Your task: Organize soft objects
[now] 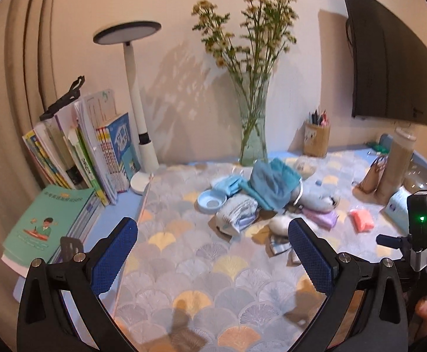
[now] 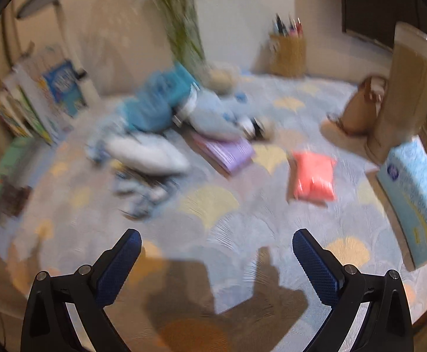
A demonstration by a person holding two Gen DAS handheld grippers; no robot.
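Observation:
A heap of soft things lies mid-table on the patterned cloth: a teal cloth, light blue face masks, a white wrapped pack, a grey-blue plush, a purple pack and a pink pouch. My left gripper is open and empty, hovering in front of the heap. My right gripper is open and empty above the cloth. Its blurred view shows the teal cloth, the purple pack and the pink pouch ahead.
Books and a desk lamp stand at the left. A glass vase with flowers, a pencil cup, a small brown bag and a tall canister line the back. A tissue pack lies at the right.

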